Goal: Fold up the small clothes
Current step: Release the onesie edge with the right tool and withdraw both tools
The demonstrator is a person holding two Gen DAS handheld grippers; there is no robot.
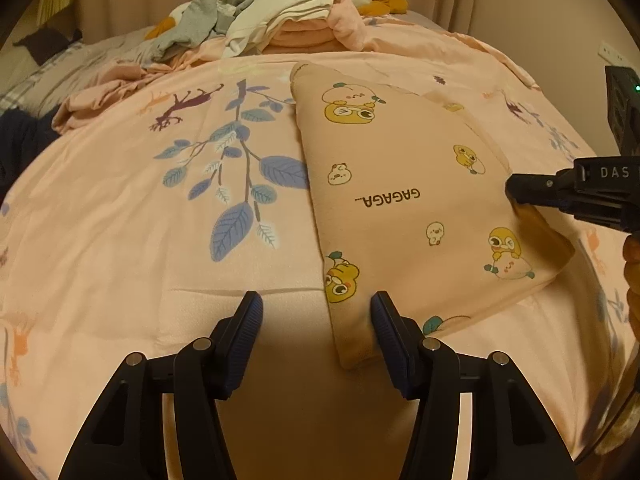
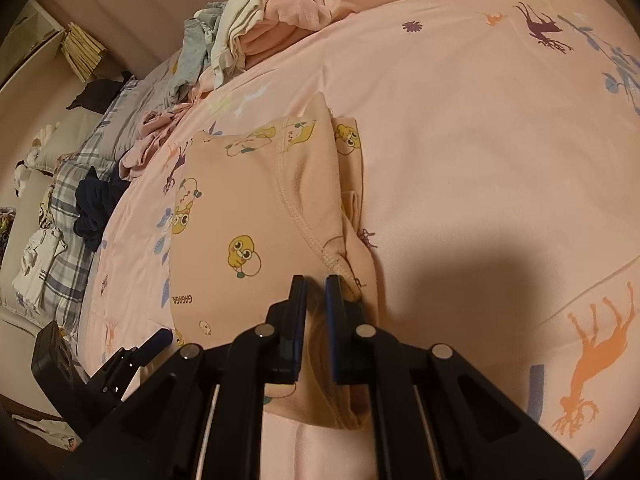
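Lying folded on the pink bedspread [image 1: 120, 240], the duck-print garment [image 1: 400, 200] has one edge pinched by the right gripper [image 2: 316, 284]. The left gripper [image 1: 316, 304] is spread wide at its near corner, grasping nothing. A clothes pile [image 1: 280, 16] sits beyond.

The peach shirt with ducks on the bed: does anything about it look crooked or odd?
Yes. The shirt lies slanted, narrow far end and wide near end, so its fold is uneven. In the right wrist view, a stitched edge bunches up at the right tool.
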